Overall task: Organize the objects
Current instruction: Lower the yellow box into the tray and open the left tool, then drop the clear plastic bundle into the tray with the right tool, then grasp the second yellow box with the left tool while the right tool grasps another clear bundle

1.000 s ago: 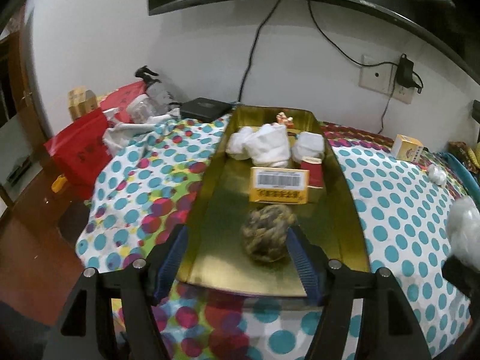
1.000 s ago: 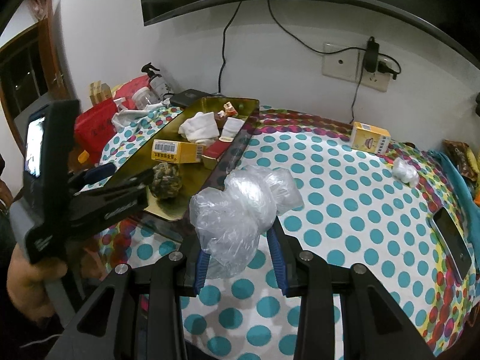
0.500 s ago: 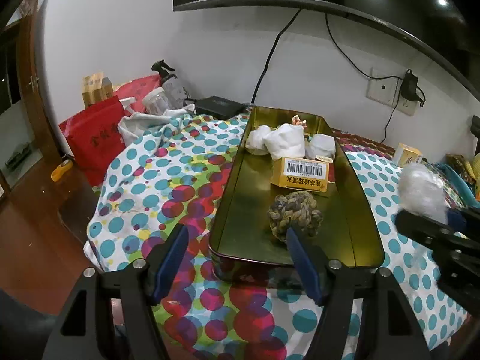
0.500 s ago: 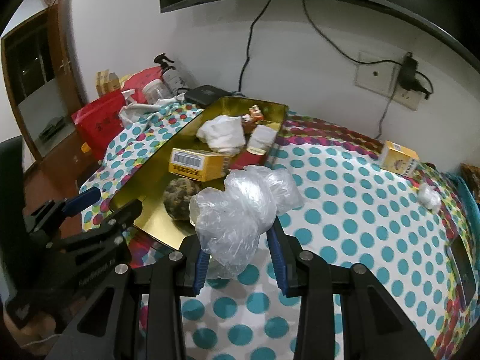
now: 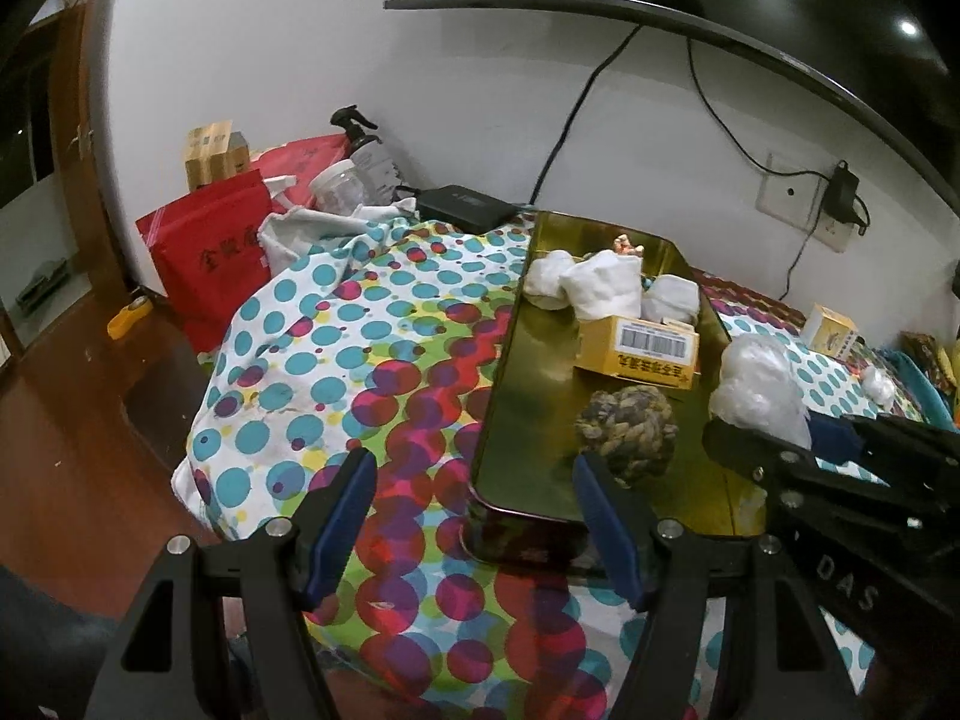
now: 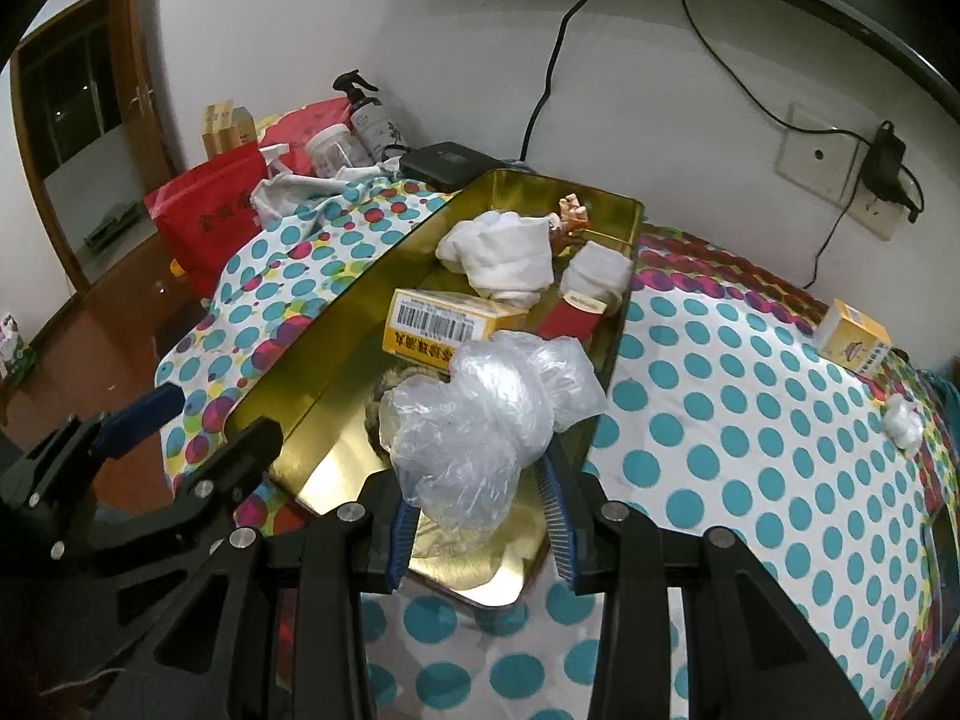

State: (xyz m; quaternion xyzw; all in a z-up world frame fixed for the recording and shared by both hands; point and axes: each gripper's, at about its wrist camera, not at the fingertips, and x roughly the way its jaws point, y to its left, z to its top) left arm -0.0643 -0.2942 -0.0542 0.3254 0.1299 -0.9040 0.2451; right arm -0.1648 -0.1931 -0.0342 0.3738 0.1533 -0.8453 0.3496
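My right gripper is shut on a crumpled clear plastic bag and holds it above the near end of a gold metal tray. In the tray lie a braided rope ball, a yellow box with a barcode, white cloth bundles and a red pack. The bag hides most of the ball in the right wrist view. My left gripper stands open and empty at the tray's near left corner. Its right finger is just in front of the ball.
The tray rests on a dotted bedspread. A small yellow box and a white wad lie on the right. A red bag, a jar, a spray bottle and a black box crowd the far left. The floor drops away left.
My right gripper has carried the bag leftward from over the bedspread to over the tray's near end. My left gripper has slid left and back, and the rope ball is no longer between its fingers.
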